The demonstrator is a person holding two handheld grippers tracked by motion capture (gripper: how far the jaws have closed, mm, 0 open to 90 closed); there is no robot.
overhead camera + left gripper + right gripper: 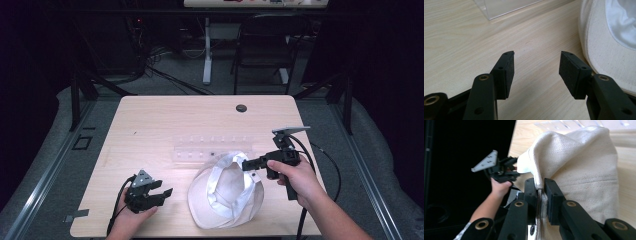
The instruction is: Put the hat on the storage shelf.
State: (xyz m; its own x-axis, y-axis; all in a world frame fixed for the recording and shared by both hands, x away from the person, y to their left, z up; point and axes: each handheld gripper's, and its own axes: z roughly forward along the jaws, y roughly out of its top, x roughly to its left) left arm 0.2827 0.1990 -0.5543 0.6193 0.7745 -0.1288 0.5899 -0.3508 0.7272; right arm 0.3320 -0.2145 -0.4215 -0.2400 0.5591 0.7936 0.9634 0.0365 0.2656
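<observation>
High view: a cream cloth hat (pixel 225 192) lies upturned on the near half of the wooden table (pixel 150 125), just in front of a clear plastic tray (pixel 200 148). The right hand (pixel 295 180), forearm entering from the lower right, aims the right gripper (pixel 248 164) leftward, its jaws clamped on the hat's raised edge (pixel 541 187). The left hand (pixel 131 217) rests near the table's front edge, its left gripper (pixel 162 192) pointing toward the hat, jaws parted and empty over bare wood.
</observation>
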